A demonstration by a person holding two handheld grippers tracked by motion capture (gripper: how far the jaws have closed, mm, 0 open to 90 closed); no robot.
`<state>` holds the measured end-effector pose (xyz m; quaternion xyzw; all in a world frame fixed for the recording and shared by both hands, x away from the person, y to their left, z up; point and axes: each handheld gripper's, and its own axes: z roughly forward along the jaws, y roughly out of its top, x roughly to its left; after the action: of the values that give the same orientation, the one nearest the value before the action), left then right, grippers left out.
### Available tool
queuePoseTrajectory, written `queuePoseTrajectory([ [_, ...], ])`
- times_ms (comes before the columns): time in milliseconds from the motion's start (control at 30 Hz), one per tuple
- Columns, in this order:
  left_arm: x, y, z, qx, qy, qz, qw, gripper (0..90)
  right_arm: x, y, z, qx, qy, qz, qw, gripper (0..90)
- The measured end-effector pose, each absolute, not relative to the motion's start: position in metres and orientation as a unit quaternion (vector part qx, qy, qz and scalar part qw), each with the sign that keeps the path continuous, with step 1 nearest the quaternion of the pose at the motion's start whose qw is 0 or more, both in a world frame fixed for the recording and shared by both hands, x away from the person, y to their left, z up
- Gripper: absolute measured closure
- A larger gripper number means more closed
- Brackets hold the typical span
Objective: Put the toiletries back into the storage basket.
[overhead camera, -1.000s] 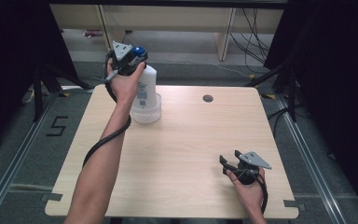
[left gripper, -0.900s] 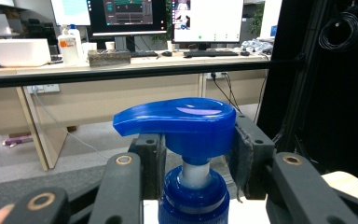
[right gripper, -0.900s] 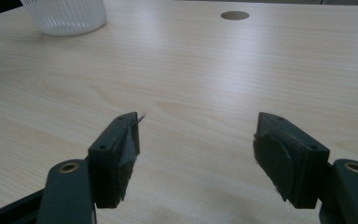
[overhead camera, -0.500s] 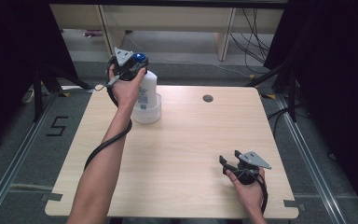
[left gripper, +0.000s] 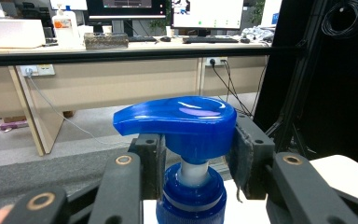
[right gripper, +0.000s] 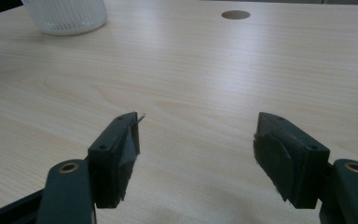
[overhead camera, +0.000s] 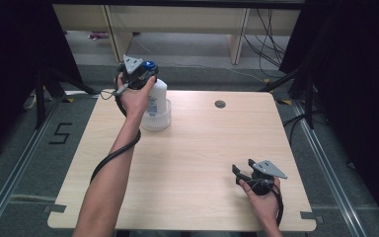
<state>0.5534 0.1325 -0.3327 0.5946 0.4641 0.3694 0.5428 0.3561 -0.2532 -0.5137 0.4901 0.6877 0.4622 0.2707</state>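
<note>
We are gripping the blue pump head (left gripper: 182,122) of the bottle (overhead camera: 157,96) with our left gripper (overhead camera: 139,79), far left on the desk (overhead camera: 192,148). Our right gripper (overhead camera: 250,174) is resting near right, jaws standing open.

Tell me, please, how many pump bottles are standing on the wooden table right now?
1. The pump bottle stands in a ribbed clear cup near the table's far left edge, with the left gripper at its blue pump head.

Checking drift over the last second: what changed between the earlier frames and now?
Little changed. The left gripper still clamps the blue pump head of the white bottle, which stays in the clear ribbed cup; the hand shifted only slightly. The right gripper rests open near the table edge as before.
</note>
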Motion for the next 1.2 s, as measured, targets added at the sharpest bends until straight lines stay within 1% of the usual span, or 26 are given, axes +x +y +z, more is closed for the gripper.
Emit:
queuePoseTrajectory([
  [100,0.554,0.132,-0.336,0.594,0.465,0.369,0.543,59.7,0.354,-0.251,-0.513,0.506,0.682,0.461,0.259,31.7],
  [200,0.553,0.131,-0.339,0.595,0.466,0.366,0.543,59.7,0.354,-0.252,-0.513,0.504,0.682,0.462,0.259,31.7],
  [233,0.553,0.131,-0.34,0.596,0.466,0.365,0.542,59.7,0.354,-0.252,-0.513,0.502,0.682,0.463,0.261,31.7],
  [267,0.553,0.131,-0.341,0.596,0.467,0.364,0.542,59.7,0.356,-0.253,-0.514,0.489,0.688,0.461,0.275,31.7],
  [433,0.553,0.132,-0.345,0.593,0.47,0.362,0.544,59.7,0.356,-0.254,-0.514,0.486,0.689,0.464,0.271,31.7],
  [733,0.553,0.131,-0.345,0.593,0.47,0.364,0.543,59.6,0.356,-0.254,-0.514,0.486,0.689,0.46,0.277,31.7],
  [767,0.552,0.132,-0.346,0.591,0.469,0.368,0.543,59.6,0.355,-0.252,-0.514,0.494,0.688,0.462,0.264,31.6],
  [933,0.551,0.136,-0.348,0.588,0.471,0.369,0.544,59.4,0.355,-0.251,-0.514,0.489,0.688,0.467,0.264,31.6],
  [967,0.55,0.137,-0.348,0.589,0.471,0.369,0.544,59.3,0.356,-0.252,-0.514,0.485,0.691,0.461,0.275,31.6],
  [1000,0.55,0.138,-0.348,0.588,0.472,0.367,0.544,59.2,0.354,-0.249,-0.514,0.498,0.683,0.466,0.262,31.6],
  [1067,0.549,0.14,-0.348,0.588,0.474,0.368,0.543,59.0,0.355,-0.252,-0.513,0.485,0.695,0.454,0.274,31.6],
  [1200,0.546,0.141,-0.35,0.588,0.471,0.37,0.544,58.4,0.355,-0.252,-0.513,0.486,0.695,0.454,0.274,31.6],
])
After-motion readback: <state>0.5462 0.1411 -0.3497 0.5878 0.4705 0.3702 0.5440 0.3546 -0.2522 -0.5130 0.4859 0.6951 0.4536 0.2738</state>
